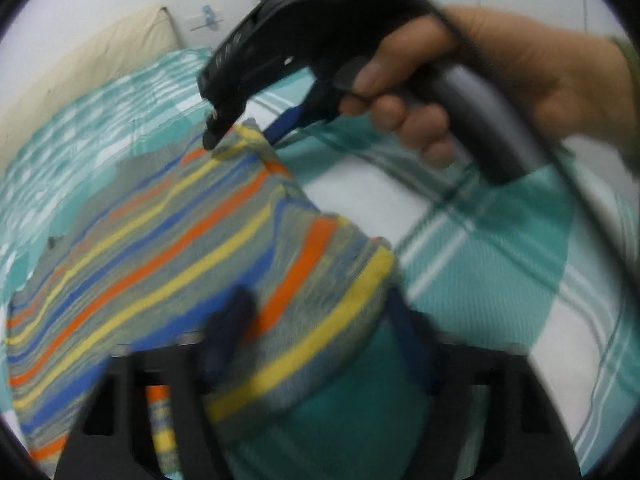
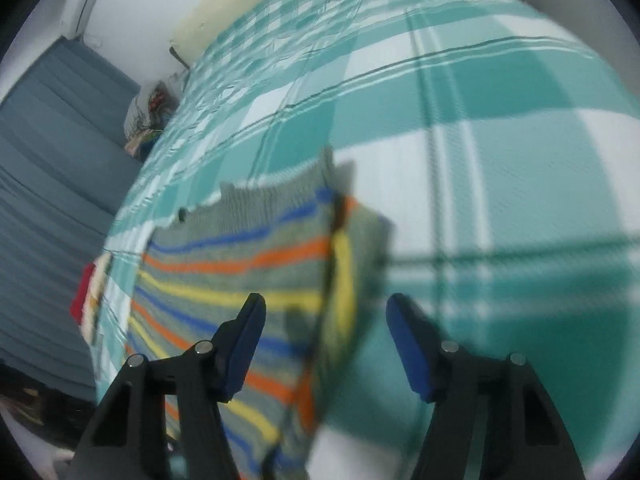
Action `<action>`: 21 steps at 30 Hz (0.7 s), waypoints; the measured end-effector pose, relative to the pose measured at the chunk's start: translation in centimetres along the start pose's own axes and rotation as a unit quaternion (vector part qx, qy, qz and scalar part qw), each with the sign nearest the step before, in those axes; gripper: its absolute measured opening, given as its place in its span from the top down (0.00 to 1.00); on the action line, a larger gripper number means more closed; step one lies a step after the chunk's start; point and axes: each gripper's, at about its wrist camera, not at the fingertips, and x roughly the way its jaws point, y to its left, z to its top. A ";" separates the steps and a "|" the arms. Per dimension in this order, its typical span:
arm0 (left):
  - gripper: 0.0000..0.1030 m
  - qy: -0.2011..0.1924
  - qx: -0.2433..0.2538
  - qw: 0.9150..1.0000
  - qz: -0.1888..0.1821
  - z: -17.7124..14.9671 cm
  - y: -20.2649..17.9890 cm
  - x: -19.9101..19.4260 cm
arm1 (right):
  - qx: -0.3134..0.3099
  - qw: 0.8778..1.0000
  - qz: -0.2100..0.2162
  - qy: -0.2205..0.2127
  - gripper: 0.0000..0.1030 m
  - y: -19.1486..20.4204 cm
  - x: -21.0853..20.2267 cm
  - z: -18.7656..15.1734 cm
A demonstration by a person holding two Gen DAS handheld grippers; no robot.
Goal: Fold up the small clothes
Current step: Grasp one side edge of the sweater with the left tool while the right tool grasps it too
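A teal-and-white checked bedsheet (image 2: 460,92) is being spread beneath both grippers. On it, a soft grey knitted garment with orange, yellow and blue stripes (image 1: 152,240) is being lifted; it is judged light and limp, best pinched at its edges. The left gripper (image 1: 320,340) is being closed on a folded edge. The right gripper (image 2: 324,344), angled downward, is being held open, cloth between its fingers; its hand (image 1: 460,92) is wrapped round the handle.
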 end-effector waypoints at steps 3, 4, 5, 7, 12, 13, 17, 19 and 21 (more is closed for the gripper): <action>0.93 -0.016 -0.048 0.999 -0.012 -0.1 1.9 -1.1 | -0.003 1.000 -0.017 0.003 0.90 1.0 1.0 0.7; 0.94 -0.028 -0.069 0.997 -0.019 -0.3 2.8 -2.0 | -0.007 1.000 -0.018 -0.003 0.90 1.6 0.6 0.9; 0.94 -0.041 -0.089 0.995 -0.015 -0.7 4.2 -3.4 | -0.015 1.000 -0.019 -0.013 0.90 2.3 0.2 1.1; 0.94 -0.063 -0.136 0.989 -0.020 -1.8 7.0 -6.4 | -0.028 0.999 -0.007 -0.033 0.90 4.6 -1.0 1.7; 0.94 -0.086 -0.225 0.971 0.003 -5.3 13.7 -12.8 | -0.095 0.995 0.013 -0.040 0.90 14.5 0.0 2.8; 0.94 -0.086 -0.244 0.966 0.011 -6.3 14.9 -13.7 | -0.105 0.994 0.017 -0.038 0.90 15.9 0.6 3.0; 0.94 -0.065 -0.299 0.951 0.049 -10.7 19.2 -16.0 | -0.148 0.988 0.036 -0.021 0.90 23.4 5.3 3.3; 0.94 -0.056 -0.316 0.945 0.062 -12.3 20.8 -15.8 | -0.169 0.985 0.033 -0.006 0.90 26.7 8.5 2.6; 0.93 -0.041 -0.333 0.939 0.075 -13.6 21.8 -15.2 | -0.187 0.982 0.025 0.010 0.90 29.4 11.7 1.9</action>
